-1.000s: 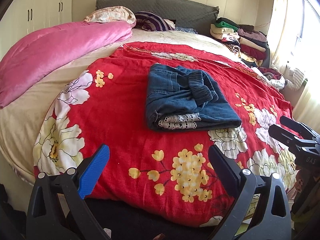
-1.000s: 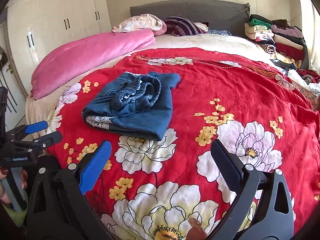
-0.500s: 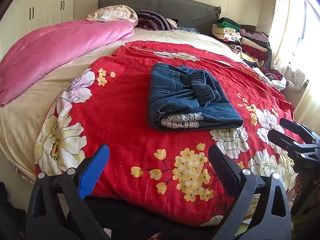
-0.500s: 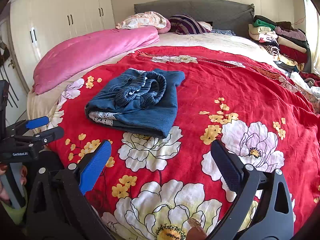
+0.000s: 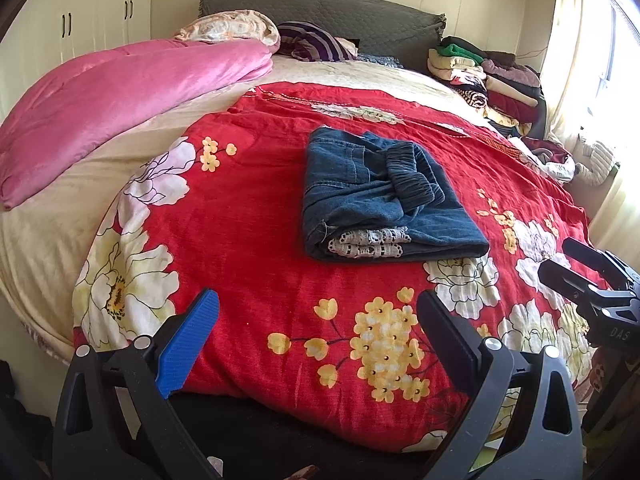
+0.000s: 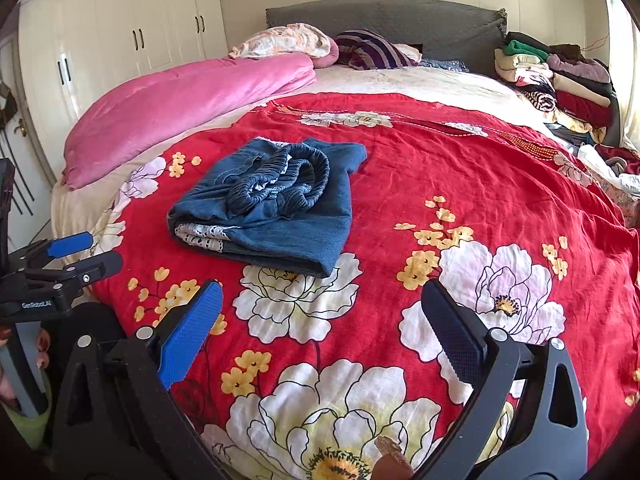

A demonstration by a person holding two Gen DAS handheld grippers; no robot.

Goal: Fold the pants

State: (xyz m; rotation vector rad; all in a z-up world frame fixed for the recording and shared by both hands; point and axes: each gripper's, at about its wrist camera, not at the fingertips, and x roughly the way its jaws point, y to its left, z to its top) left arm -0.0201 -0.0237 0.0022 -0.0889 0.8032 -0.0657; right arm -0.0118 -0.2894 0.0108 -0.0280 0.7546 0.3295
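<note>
on the red floral blanket (image 5: 248, 216), folded pants (image 5: 380, 200) lying lengthwise toward the headboard (image 5: 328, 12), both grippers spread, empty

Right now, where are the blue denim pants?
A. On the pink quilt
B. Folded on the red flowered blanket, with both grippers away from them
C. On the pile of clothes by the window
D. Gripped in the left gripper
B: the folded denim pants lie on the red flowered blanket, while the left gripper and right gripper are open and empty, short of them.
</note>
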